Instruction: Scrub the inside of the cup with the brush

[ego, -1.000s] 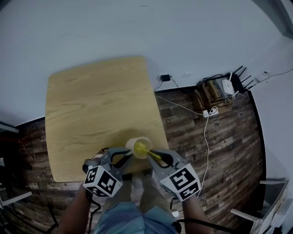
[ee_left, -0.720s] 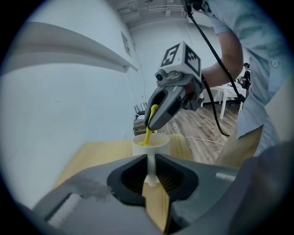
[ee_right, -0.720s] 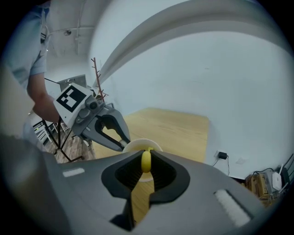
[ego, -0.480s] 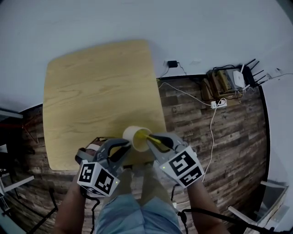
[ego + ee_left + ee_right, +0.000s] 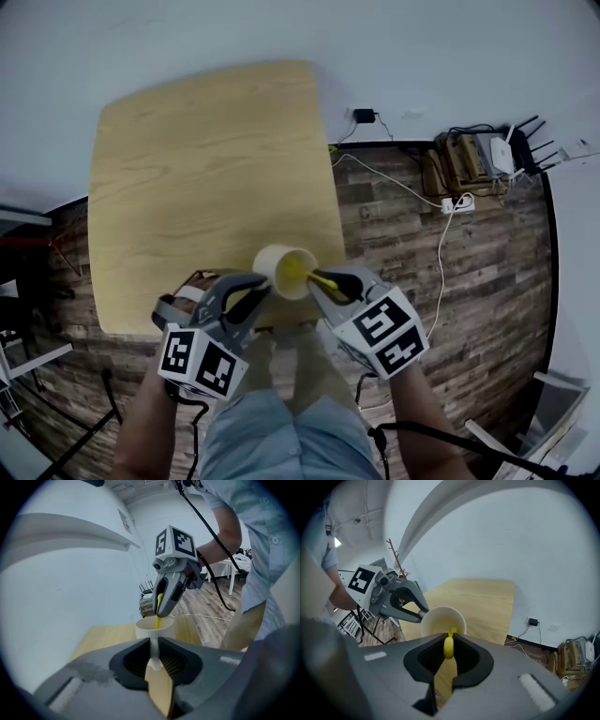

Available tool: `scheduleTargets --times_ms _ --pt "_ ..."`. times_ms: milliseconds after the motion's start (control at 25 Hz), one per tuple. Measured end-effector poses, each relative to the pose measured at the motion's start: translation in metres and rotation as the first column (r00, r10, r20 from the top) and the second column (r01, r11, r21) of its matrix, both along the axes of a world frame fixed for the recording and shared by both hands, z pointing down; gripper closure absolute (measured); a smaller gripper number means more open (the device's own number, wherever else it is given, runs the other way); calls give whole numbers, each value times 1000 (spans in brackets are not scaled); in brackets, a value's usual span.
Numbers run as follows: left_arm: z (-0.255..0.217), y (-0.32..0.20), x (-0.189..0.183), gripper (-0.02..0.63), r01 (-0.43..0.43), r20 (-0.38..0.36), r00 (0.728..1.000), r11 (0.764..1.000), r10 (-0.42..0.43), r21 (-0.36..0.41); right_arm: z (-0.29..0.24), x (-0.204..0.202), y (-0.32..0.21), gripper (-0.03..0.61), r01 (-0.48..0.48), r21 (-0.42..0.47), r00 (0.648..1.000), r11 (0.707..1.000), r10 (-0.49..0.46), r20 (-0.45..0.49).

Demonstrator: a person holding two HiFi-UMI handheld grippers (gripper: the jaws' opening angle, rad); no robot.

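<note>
Left gripper clamped on cup; right gripper clamped on brush (head inside). Recommend: steady cup, sweep every wall and the base.

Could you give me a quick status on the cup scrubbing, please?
Left claw shut on cup. Right claw shut on brush, head inside cup. Nothing in the way.

I'm in what looks like a bare office or lab room: white walls, wood-plank floor, one plain wooden bench, and a router and power strip trailing cables.
</note>
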State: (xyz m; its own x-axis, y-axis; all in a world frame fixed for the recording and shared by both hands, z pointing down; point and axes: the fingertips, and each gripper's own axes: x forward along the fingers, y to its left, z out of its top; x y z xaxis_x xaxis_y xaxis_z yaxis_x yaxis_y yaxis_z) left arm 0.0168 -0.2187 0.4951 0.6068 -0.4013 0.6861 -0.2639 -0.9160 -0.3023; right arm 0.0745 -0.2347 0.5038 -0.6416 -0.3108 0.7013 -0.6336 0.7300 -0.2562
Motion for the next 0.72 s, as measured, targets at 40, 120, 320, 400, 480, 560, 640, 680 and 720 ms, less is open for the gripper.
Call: scheduleTargets --times_ms 40,120,320,400,480,560,640,680,720 --pt "1 -1 0 535 4 0 1000 1000 -4 1 0 0 2 540 1 -14 1000 1000 -1 0" --pt "0 -1 3 535 13 -1 1000 1000 -13 -1 0 1 9 540 3 -45 1000 999 -3 8" --pt "1 2 8 535 -14 23 1000 1000 14 17 -4 -10 21 540 -15 -122 995 992 26 95" --pt "3 4 10 535 -31 36 999 999 30 20 -8 -14 21 540 -25 -120 992 992 40 119" --pt "5 6 10 535 -53 57 997 998 51 26 -14 -15 20 540 -37 -100 990 994 50 133" --pt "7 7 10 535 -68 71 995 997 66 27 -22 -15 17 540 -51 -76 987 996 61 146" --pt "7 8 11 535 -77 78 994 997 75 23 -29 -13 11 540 -75 -51 984 996 82 160" --pt "7 8 11 535 -80 80 994 997 78 21 -33 -12 7 540 -90 -38 981 995 96 167" --pt "7 8 10 535 -80 81 994 997 79 18 -36 -10 4 540 -106 -25 979 994 109 173"
